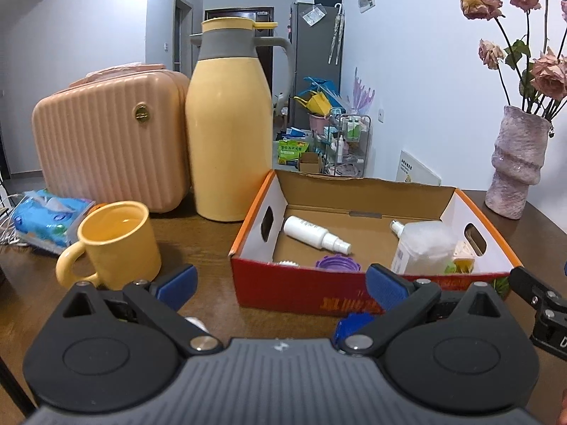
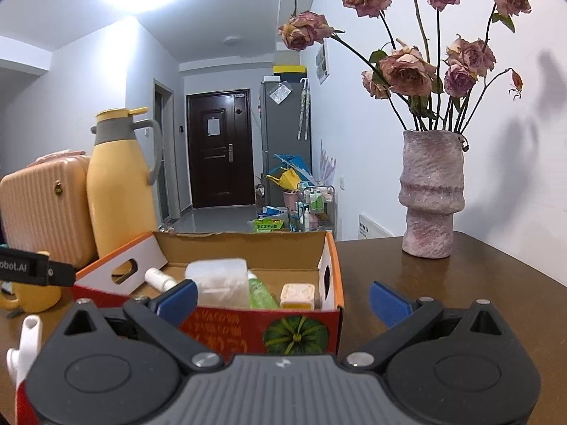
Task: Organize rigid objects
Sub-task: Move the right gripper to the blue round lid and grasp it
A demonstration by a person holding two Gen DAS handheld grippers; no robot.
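A: Left tool (image 1: pixel 280 279) – hovering low over bench (image 1: pixel 198 248), fingers spread wide, gripping nothing. Facing cardboard box (image 1: pixel 368 290) just ahead, slightly to the right.

B: Right tool (image 2: pixel 283 299) – also spread apart, empty, hanging just short of box's front wall. Right edge of box sitting between its fingers.

A: Inside box, beyond left tool: white spray bottle (image 1: pixel 315 236) lying on its side toward far left, purple lid (image 1: pixel 337 262) resting near front wall, clear plastic container (image 1: pixel 423 248) sitting ahead-right.

B: From right tool: same container (image 2: pixel 219 283) ahead-left, green bottle (image 2: pixel 260 295) leaning beside it, small cream-and-yellow block (image 2: pixel 297 295) straight ahead.

A: Blue cap (image 1: pixel 351 324) peeking out close under left tool's right finger, on bench, outside box. Small white thing near left finger, too hidden to tell.

B: White nozzle piece (image 2: pixel 26 340) showing at right tool's near left, partly cut off.

A: Yellow mug (image 1: pixel 117 248) standing ahead-left, yellow thermos (image 1: pixel 228 124) and pink case (image 1: pixel 110 141) farther back.

B: Vase (image 2: pixel 430 194) w/ dried roses standing far ahead-right.
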